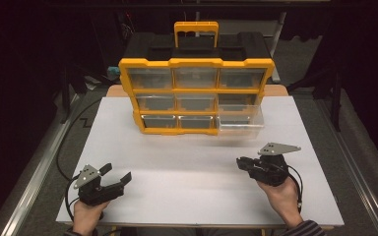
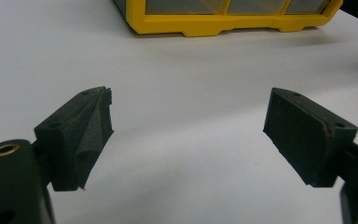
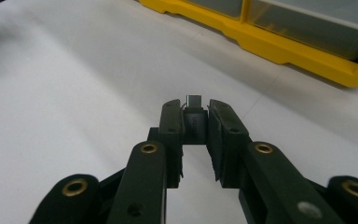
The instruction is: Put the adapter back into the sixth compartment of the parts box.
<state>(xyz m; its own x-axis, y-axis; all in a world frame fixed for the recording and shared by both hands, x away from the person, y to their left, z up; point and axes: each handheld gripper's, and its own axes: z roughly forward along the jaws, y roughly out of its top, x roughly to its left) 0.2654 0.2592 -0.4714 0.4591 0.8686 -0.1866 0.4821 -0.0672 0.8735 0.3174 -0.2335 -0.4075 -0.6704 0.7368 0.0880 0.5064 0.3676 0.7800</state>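
A yellow organizer (image 1: 196, 96) with clear drawers stands upright at the back of the white table (image 1: 197, 167). Its bottom right drawer (image 1: 239, 124) is pulled out toward me. My right gripper (image 1: 242, 162) rests at the front right, shut on a small dark adapter with a metal plug (image 3: 194, 120) that sticks out between its jaws. My left gripper (image 1: 115, 173) sits at the front left, held in a hand, its jaws wide apart with nothing between them (image 2: 189, 135). The organizer's yellow base (image 2: 228, 23) lies ahead of the left gripper and also ahead of the right one (image 3: 279, 46).
Behind the organizer stands a black case with a yellow handle (image 1: 196, 30). Metal rails (image 1: 44, 162) run along both sides of the table. Cables trail from both grippers off the front edge.
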